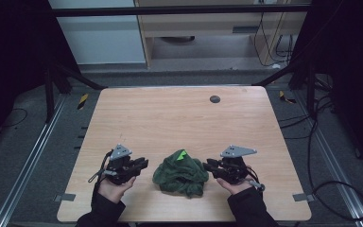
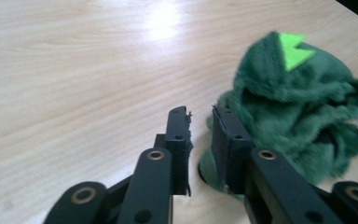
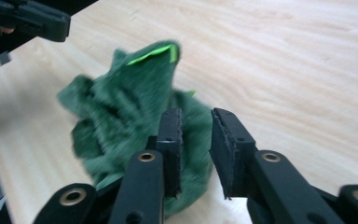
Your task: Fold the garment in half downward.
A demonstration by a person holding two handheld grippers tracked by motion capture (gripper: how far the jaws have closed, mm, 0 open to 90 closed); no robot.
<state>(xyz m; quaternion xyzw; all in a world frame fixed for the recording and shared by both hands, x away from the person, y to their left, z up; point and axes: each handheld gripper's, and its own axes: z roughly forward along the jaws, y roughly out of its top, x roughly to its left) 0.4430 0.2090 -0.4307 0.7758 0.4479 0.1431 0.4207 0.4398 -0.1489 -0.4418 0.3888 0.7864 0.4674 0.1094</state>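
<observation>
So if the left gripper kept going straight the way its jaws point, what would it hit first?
Most likely the crumpled green cloth: the left gripper has its jaws slightly apart, with the cloth's edge just ahead and to one side. Depth is unclear, so it might only graze the cloth.

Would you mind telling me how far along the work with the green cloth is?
Nothing looks done: the green cloth lies crumpled in a heap on the table. In hand: the left tool and right tool flank it, both open, neither gripping it. Grasping the cloth and whatever handling follows remain.
</observation>
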